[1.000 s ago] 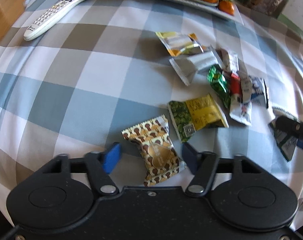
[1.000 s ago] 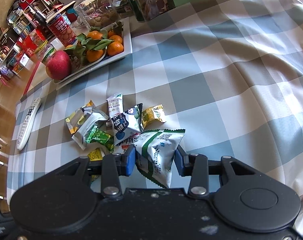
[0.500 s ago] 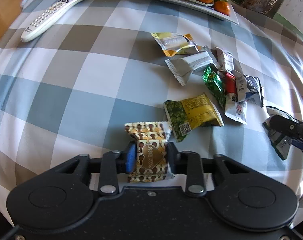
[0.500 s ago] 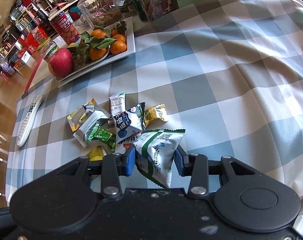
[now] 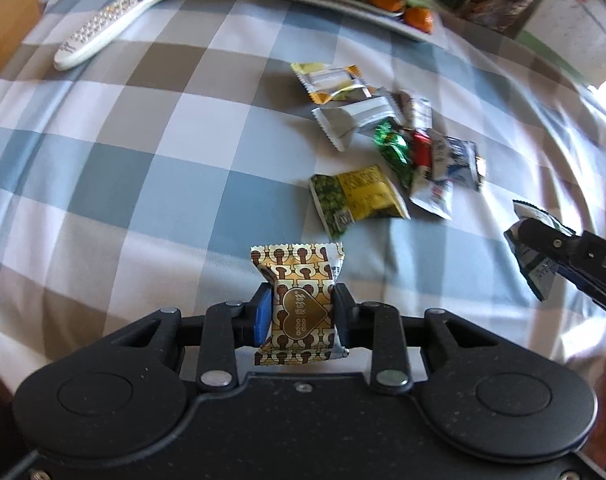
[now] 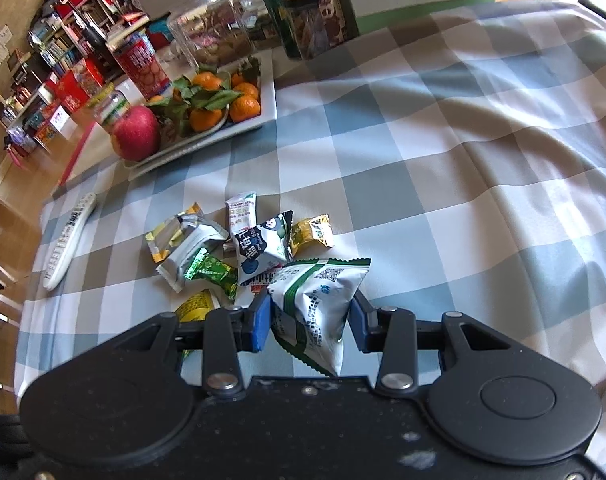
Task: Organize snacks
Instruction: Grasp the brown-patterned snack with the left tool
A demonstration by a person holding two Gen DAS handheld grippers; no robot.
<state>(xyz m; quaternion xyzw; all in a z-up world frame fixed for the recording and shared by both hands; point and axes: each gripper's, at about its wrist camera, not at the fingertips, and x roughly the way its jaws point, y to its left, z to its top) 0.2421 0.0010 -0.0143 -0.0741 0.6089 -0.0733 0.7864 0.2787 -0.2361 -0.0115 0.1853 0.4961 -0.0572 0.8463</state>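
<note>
The left gripper [image 5: 301, 314] pinches a gold-and-brown candy packet [image 5: 298, 304] with a heart logo reading "adoo", near the snack pile [image 6: 239, 250], while the right gripper [image 6: 310, 320] clamps a white-and-green pouch [image 6: 317, 306] just beside that pile.

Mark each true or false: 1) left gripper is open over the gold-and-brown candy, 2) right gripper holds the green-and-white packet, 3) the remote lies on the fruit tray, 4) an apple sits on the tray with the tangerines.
1. False. The left gripper is shut on the gold-and-brown candy.
2. True. The right gripper clamps the green-and-white packet between its fingers.
3. False. The remote lies on the checked tablecloth, apart from the fruit tray.
4. True. The apple shares the tray with the tangerines.
</note>
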